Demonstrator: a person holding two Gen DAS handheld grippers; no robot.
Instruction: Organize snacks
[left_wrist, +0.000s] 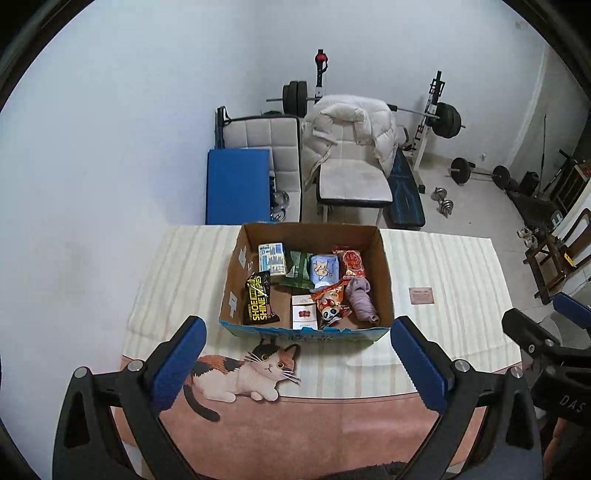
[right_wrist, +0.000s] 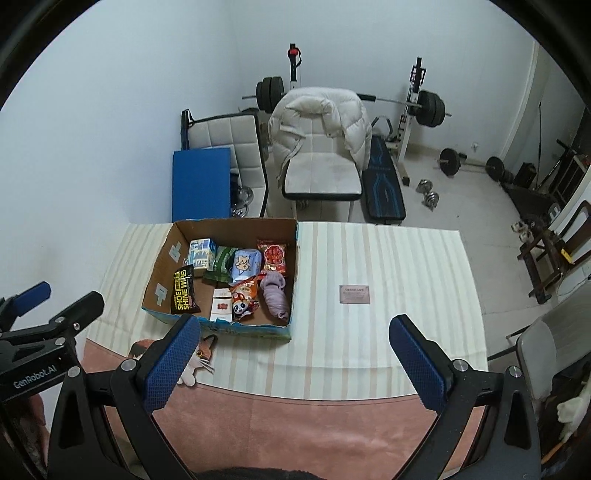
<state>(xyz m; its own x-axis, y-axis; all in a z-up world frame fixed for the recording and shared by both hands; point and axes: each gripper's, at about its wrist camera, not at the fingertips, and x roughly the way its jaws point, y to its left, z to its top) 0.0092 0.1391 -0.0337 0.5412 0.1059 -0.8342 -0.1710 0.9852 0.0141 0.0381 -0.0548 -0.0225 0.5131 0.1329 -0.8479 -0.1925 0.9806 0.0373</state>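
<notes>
Left wrist view: the left gripper (left_wrist: 297, 363) is hovering over the near edge of the table (left_wrist: 443, 266), fingers spread wide, gripping nothing. The cardboard box (left_wrist: 384, 273) is sitting just beyond it, and all the snacks are lying inside the box: a black Shoe Shine Wipes pack (left_wrist: 259, 301) by the box's left wall, a blue-white carton (left_wrist: 272, 258) toward its far side, a green pouch (left_wrist: 298, 269), a red packet (left_wrist: 351, 262), a panda packet (left_wrist: 332, 304), a purple cloth bundle (left_wrist: 362, 299) by the box's right wall.

Right wrist view: the right gripper (right_wrist: 291, 363) is hanging right of the box, also wide open and empty. A small card (right_wrist: 354, 294) is lying on the table right of the box.

Step judgement: the scene fits either everything already gathered into the box or sorting out of it about to happen; no move can be called.
</notes>
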